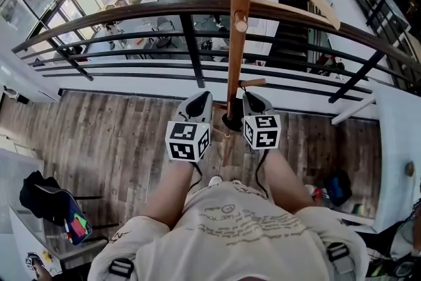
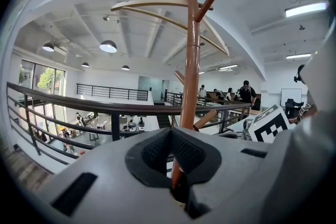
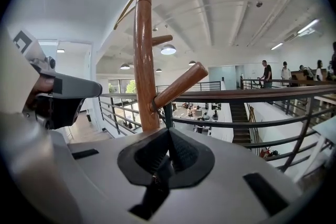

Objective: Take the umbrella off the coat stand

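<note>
Between the left gripper [image 1: 200, 100] and right gripper [image 1: 254, 99], just beside the coat stand [image 1: 240, 23], sits the umbrella [image 1: 225, 145]; both are clenched on it. Judged step: removal. Next: draw it clear of the peg [image 3: 176, 86] ahead.

coat stand [image 1: 241, 43] top cut off; umbrella [image 3: 156, 189] mostly hidden

The person wears a beige T-shirt [image 1: 243, 227] with dark lettering and black-buckled straps [image 1: 122, 267]. The left gripper [image 1: 202, 101] and right gripper [image 1: 251, 101] have grey shells, black-and-white marker cubes [image 1: 187, 140] and thin black cables [image 1: 197, 174].
</note>
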Action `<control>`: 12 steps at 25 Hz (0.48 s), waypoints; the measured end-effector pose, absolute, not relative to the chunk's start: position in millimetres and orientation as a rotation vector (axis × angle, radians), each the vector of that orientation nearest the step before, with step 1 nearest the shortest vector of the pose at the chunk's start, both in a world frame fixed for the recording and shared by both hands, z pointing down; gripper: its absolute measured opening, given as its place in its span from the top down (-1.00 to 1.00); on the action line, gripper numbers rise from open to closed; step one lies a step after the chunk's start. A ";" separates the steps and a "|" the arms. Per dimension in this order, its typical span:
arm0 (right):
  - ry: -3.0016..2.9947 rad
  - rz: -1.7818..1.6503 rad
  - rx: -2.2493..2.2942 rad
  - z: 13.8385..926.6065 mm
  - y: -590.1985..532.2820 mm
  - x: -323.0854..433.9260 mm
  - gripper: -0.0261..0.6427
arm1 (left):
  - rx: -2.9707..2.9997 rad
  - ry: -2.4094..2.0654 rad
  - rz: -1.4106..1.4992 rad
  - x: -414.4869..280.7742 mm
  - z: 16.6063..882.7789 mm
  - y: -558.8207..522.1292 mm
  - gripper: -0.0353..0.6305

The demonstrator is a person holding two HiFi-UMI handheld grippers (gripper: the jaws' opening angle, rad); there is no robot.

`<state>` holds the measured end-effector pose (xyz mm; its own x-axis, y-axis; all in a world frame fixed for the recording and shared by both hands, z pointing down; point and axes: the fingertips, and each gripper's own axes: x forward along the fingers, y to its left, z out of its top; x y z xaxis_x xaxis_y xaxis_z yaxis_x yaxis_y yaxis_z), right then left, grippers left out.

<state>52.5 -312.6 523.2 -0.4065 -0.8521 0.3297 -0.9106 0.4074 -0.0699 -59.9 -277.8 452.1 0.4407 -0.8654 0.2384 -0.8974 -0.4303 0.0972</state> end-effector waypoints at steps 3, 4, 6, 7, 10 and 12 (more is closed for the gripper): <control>-2.426 0.347 1.571 516.6 -308.8 56.4 0.91 | 2.491 -1.530 0.225 -56.7 451.1 -277.0 0.88; -2.429 0.346 1.578 513.9 -307.8 57.7 0.91 | 2.494 -1.527 0.224 -55.6 450.4 -277.1 0.88; -2.434 0.340 1.592 508.0 -306.4 61.0 0.91 | 2.502 -1.519 0.223 -52.2 448.5 -277.5 0.88; -2.436 0.337 1.601 505.1 -306.0 63.4 0.91 | 2.508 -1.513 0.222 -49.8 447.6 -277.7 0.88; -2.433 0.342 1.637 498.4 -305.0 73.1 0.91 | 2.525 -1.496 0.222 -42.0 445.7 -277.7 0.88; -2.429 0.345 1.662 494.6 -304.3 79.4 0.91 | 2.532 -1.487 0.221 -38.6 445.0 -277.5 0.88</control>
<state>79.4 -304.3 494.6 -0.3603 -0.8915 0.2747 -0.9327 0.3491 -0.0901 -38.6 -277.5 445.0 0.4838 -0.8453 0.2267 -0.8747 -0.4756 0.0932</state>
